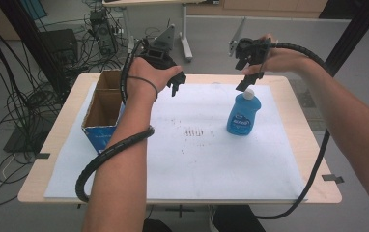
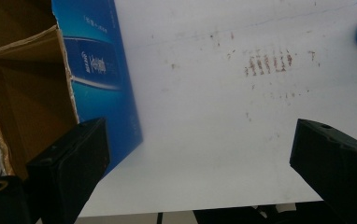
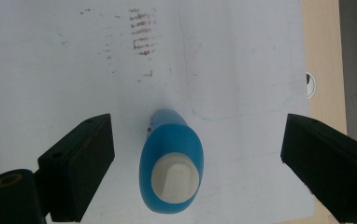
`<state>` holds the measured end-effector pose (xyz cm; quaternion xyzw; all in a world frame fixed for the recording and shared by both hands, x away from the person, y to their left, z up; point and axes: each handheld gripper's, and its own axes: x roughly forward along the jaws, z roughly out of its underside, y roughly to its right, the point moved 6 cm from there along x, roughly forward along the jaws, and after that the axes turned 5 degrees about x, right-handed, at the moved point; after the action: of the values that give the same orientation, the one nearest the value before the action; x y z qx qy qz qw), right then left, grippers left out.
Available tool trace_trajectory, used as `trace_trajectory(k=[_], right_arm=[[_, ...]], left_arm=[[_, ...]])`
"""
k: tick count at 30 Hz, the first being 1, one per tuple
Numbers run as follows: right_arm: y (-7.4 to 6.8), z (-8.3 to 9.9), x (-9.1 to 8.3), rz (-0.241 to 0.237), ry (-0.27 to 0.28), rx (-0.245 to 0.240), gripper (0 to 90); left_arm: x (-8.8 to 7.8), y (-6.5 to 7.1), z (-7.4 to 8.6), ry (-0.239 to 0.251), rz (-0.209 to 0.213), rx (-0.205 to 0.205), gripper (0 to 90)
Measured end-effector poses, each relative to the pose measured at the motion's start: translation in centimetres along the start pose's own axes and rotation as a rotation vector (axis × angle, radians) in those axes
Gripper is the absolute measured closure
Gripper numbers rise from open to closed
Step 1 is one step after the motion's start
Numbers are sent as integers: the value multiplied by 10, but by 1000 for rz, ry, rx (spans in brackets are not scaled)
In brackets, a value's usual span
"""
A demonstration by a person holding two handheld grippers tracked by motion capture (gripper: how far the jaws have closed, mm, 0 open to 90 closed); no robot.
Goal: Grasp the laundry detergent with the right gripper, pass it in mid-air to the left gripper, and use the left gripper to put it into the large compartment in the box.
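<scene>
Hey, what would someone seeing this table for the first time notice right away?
A blue plastic bottle with a white cap stands upright on the white sheet, right of centre, with the right gripper hovering open directly above it. At the table's left sits an open brown cardboard box with blue printed sides, with the left gripper open beside it.

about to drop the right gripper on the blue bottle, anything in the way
Nothing visible. The right gripper hangs open straight above the blue bottle, with only bare white sheet around the bottle.
</scene>
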<state>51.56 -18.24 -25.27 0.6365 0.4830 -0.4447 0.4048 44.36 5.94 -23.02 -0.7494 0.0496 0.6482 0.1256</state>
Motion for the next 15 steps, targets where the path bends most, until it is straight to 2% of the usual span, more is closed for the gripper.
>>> trace_trajectory(k=[15], right_arm=[[1,28,-3,6,-5,32,95]], left_arm=[[-6,3,0,6,-3,8,57]])
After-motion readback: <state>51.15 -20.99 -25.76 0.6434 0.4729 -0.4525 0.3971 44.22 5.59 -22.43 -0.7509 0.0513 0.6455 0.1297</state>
